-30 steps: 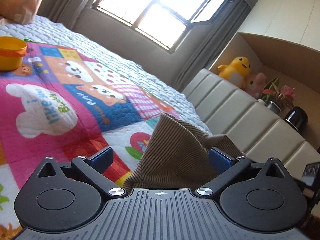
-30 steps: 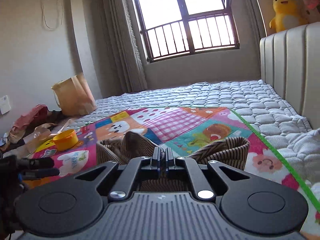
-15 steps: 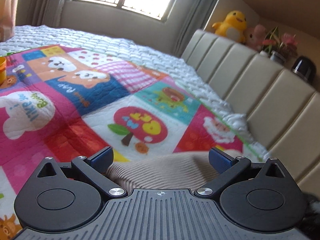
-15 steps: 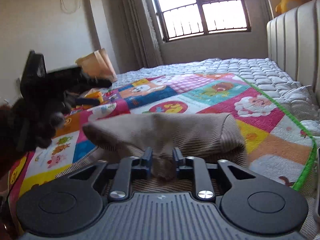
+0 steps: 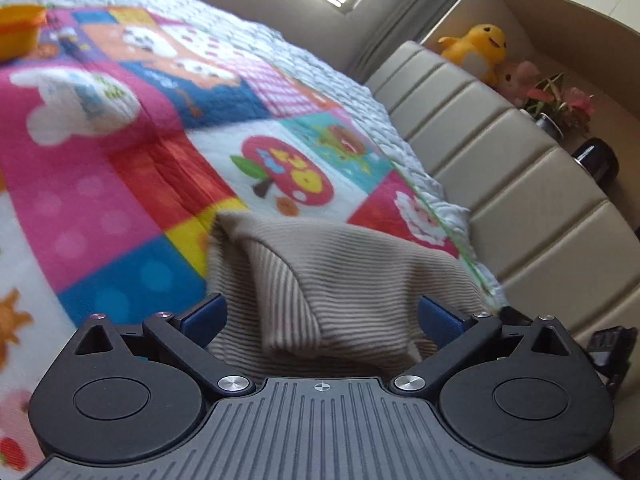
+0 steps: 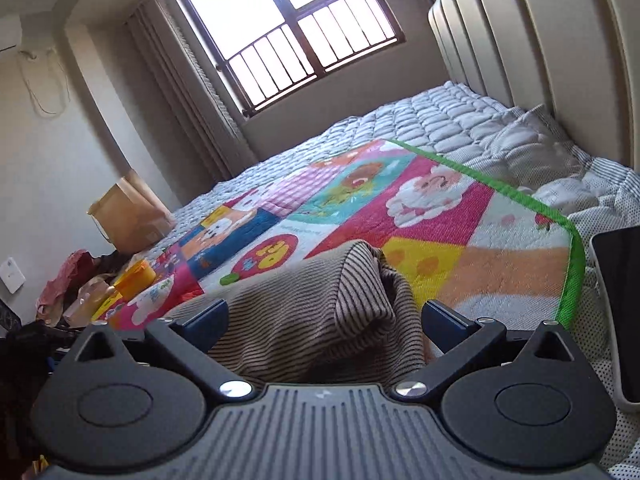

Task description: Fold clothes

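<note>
Both the left tongs (image 5: 320,316) and right tongs (image 6: 324,318) stood released, the striped garment (image 5: 340,280) lying doubled between and ahead of them on the quilt (image 5: 120,184), seemingly part-folded, edges uneven.

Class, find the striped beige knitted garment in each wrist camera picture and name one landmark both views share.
Left wrist view: the striped beige knitted garment lies bottom centre, between the open fingers of the left gripper.
Right wrist view: it lies bottom centre, between the open fingers of the right gripper.
Shared landmark: the colourful cartoon patchwork quilt under it.
</note>
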Tool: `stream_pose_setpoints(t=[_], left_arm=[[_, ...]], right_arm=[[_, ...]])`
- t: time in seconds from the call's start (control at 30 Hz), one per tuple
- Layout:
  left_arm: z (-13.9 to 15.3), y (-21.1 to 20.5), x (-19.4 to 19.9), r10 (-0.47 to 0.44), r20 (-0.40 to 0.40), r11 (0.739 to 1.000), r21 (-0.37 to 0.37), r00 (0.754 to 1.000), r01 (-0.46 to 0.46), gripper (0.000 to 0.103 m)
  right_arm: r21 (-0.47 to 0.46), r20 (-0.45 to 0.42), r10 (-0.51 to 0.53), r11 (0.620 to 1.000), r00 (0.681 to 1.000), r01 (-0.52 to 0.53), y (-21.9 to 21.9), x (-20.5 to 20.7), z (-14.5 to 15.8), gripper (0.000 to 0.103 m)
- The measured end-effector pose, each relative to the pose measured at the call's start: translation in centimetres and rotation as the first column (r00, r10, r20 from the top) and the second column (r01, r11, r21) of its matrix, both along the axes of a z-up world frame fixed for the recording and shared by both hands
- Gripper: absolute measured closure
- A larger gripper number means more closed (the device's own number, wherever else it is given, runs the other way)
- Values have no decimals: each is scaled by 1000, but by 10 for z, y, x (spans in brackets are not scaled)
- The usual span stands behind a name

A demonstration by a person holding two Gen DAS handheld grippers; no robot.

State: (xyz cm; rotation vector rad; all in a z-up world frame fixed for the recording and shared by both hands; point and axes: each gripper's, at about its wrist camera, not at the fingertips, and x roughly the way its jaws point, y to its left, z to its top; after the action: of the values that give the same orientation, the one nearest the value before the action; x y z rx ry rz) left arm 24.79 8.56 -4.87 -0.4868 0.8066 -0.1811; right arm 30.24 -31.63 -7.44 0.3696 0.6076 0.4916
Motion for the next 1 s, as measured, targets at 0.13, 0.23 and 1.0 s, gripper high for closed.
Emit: stream_pose_setpoints(t=[0.13, 0.23, 1.0], left_arm=[[-4, -2, 0, -9, -19, 988, -154, 1000, 6, 5], [-12, -8, 11, 12, -8, 985, -171, 1000, -13, 18], [-1, -13, -83, -55, 18, 998, 33, 998, 54, 49]], right_arm=[[-24, -65, 18, 1000, 998, -20, 21, 18, -16, 20], [-78, -74, 22, 997, 997, -28, 37, 31, -24, 40], [-133, 44, 62, 990, 997, -56, 15, -90, -31, 52]])
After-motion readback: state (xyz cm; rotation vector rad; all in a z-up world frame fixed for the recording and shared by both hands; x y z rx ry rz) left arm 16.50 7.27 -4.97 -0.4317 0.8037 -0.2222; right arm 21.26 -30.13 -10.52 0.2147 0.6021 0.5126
